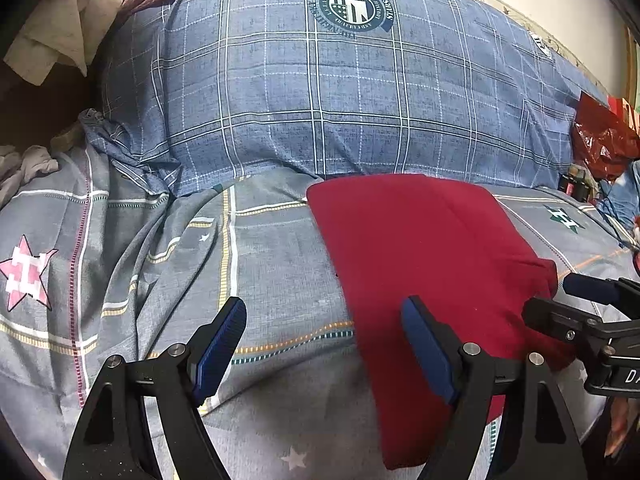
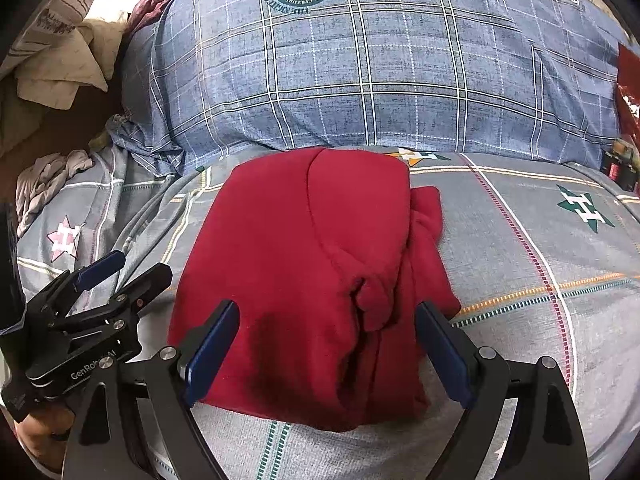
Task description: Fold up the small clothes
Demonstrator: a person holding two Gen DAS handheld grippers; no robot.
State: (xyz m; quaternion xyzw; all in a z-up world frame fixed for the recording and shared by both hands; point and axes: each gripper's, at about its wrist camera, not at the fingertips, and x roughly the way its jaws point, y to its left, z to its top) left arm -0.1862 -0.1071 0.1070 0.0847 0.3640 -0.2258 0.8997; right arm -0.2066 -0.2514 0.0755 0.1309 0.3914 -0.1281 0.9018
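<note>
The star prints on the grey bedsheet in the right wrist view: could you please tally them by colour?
Pink star: 1
Green star: 1
Orange-and-green star, partly behind the red garment: 1
Faint white star, low right by the right hand-held gripper: 1
Total: 4

Left gripper (image 1: 324, 316) fingers (image 1: 224, 340) spread over folded red garment (image 1: 432, 256) edge, grey bedsheet (image 1: 272, 264).

Two wrist fisheyes, low over a bed, facing its pillow

Both look forward and down from close range; each shares the red garment (image 1: 432, 280) (image 2: 312, 280) and blue plaid pillow (image 1: 340, 92) (image 2: 380, 60).
</note>
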